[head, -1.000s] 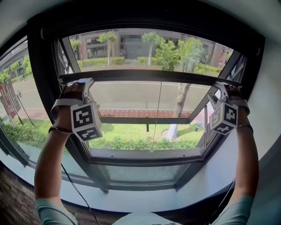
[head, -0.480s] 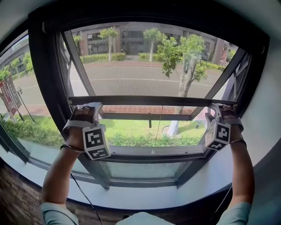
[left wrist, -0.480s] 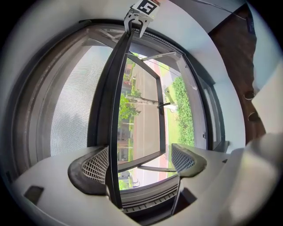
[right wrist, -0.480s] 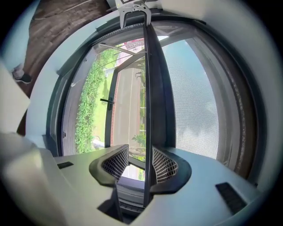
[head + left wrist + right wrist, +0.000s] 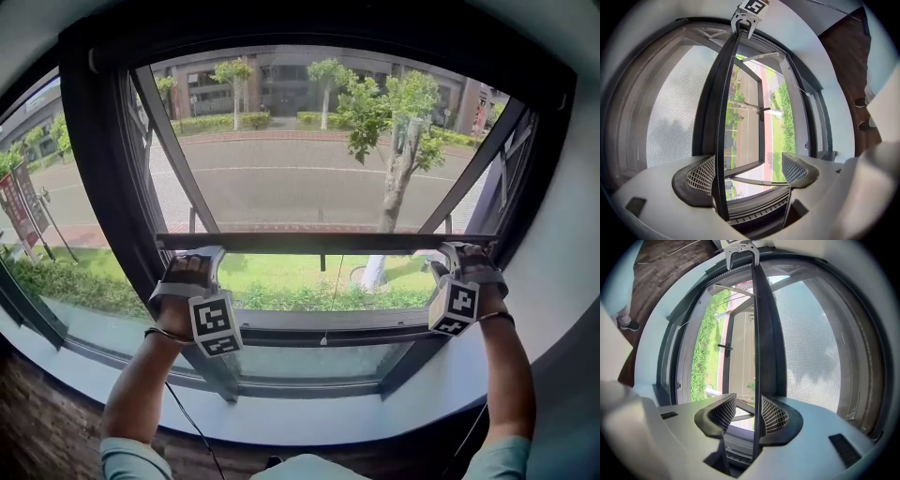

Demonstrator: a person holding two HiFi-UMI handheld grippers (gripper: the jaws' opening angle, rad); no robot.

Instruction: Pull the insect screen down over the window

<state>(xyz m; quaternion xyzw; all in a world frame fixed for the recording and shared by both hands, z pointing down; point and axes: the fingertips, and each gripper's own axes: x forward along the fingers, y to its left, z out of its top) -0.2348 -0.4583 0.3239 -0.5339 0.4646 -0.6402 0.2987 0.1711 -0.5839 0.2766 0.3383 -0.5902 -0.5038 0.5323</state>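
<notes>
The insect screen's grey mesh (image 5: 309, 159) covers the upper part of the window. Its dark bottom bar (image 5: 328, 241) runs level across the opening, a little above the lower window frame. My left gripper (image 5: 195, 255) is at the bar's left end and my right gripper (image 5: 457, 251) at its right end. In the left gripper view the bar (image 5: 723, 117) lies against one pad, with the left gripper (image 5: 747, 171) wide open around it. In the right gripper view the bar (image 5: 757, 333) passes between the narrowly parted jaws of the right gripper (image 5: 749, 412), touching one pad, with a gap to the other.
An outward-opened casement frame (image 5: 319, 323) sits below the bar. A thin pull cord (image 5: 323, 319) hangs from the bar's middle. The pale curved sill (image 5: 309, 417) runs beneath the window. A cable (image 5: 183, 412) trails from my left arm.
The bottom bar has come down from near the window's upper third to just above the lower frame. Both grippers moved down with it, and more mesh now covers the glass.
</notes>
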